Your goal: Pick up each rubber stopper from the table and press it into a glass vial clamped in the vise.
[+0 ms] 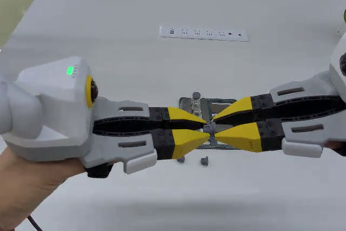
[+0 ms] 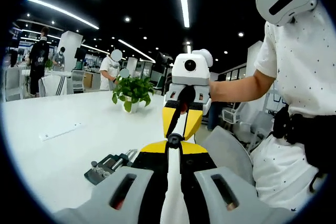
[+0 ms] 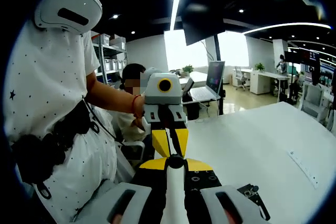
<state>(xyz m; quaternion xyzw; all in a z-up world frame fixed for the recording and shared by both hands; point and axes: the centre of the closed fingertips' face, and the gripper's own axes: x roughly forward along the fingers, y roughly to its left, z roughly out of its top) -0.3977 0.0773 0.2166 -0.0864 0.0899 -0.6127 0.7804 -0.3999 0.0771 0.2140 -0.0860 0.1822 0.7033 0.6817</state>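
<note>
head view: the left gripper [image 1: 207,127] and the right gripper [image 1: 214,125] meet tip to tip above the vise [image 1: 223,104]. a small grey rubber stopper [image 1: 210,129] sits right where the four yellow tips come together. both sets of jaws are drawn narrow, and both appear to nip that one stopper from opposite sides. the left gripper view and the right gripper view each show it as a dark round knob at that gripper's own tips. a glass vial [image 1: 196,97] stands upright at the vise's far end. two loose stoppers [image 1: 181,159] lie on the table [image 1: 81,36] just beside the vise's near edge, apart from each other.

this looks like a hand-over or re-grip in the air, with the pressing not yet begun. the risk is the shared pinch. the stopper is small and rubbery, so if one gripper lets go before the other has a square hold, or the two pull askew, it could squirt out and drop onto the vise or the table. a tilted hold would also bring it crooked to the vial mouth, where it may jam or skid off the glass.
</note>
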